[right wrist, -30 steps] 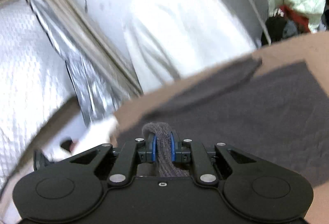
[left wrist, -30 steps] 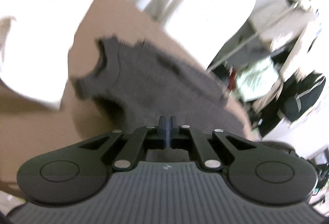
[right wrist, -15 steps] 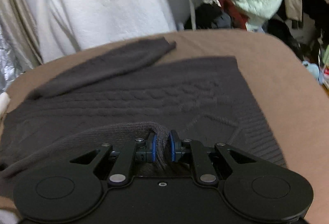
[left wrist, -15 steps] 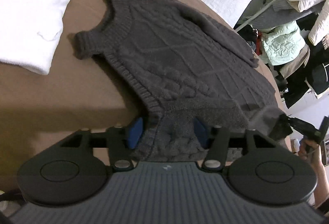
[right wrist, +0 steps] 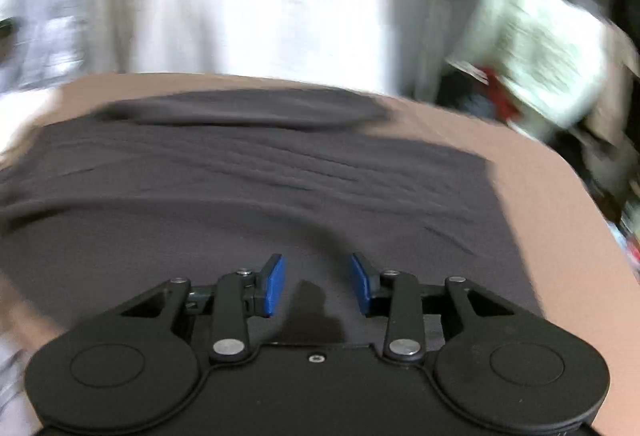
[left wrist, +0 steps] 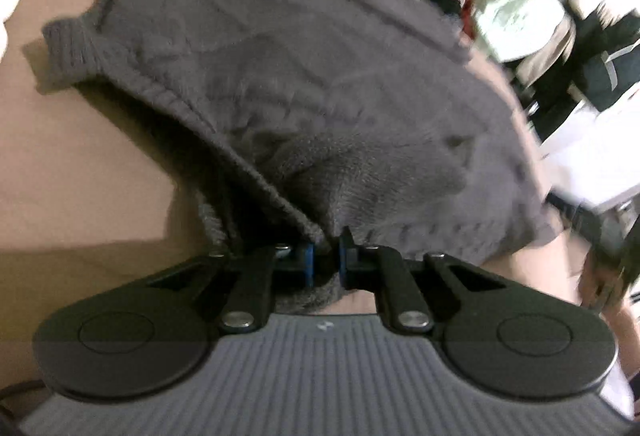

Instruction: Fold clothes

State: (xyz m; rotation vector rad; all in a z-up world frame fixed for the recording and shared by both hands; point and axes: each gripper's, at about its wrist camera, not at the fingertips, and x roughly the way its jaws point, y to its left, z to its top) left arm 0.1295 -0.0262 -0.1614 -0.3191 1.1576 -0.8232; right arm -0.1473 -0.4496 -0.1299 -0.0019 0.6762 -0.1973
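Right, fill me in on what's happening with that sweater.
A person is folding a dark grey knit sweater on a tan surface, with a handheld gripper in each hand. The left gripper is closing its jaws on a bunched fold of the sweater's edge, lifting it off the surface. The right gripper has its jaws opening with nothing between the blue pads; it hovers just above the sweater's flat body. One sleeve lies stretched out at the far side. The fold is not finished.

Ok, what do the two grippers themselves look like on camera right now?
Both are black, with two round discs, silver pivot screws and blue finger pads. The left gripper has a grey ribbed body with a small white mark; the right gripper body is plain black.
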